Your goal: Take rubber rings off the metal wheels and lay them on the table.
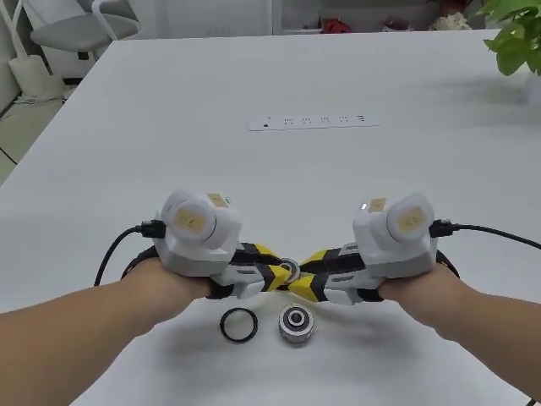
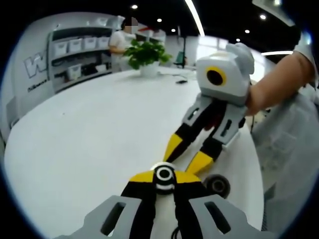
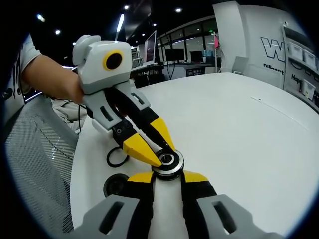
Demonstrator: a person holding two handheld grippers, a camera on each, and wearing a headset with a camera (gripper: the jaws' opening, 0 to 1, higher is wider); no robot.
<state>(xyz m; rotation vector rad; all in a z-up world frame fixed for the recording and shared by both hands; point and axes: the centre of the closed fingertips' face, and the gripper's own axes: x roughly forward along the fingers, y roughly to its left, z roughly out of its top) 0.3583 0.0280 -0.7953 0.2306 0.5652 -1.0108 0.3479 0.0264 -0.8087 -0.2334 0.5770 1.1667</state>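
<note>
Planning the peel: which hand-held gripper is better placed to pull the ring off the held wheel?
Probably the left hand-held gripper: its tips pinch the rim of the metal wheel, while the right hand-held gripper clamps it.

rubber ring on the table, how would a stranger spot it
On the white table, look at the near edge. Two small things lie side by side; it's the left one, a thin black open hoop, not the chunky silver wheel.

My left gripper (image 1: 277,275) and right gripper (image 1: 306,275) are white, with yellow-and-black jaws. Between them is a silver wheel (image 3: 168,162), black-rimmed. Under them are a black ring (image 1: 238,325) and a white table (image 1: 338,169).
</note>
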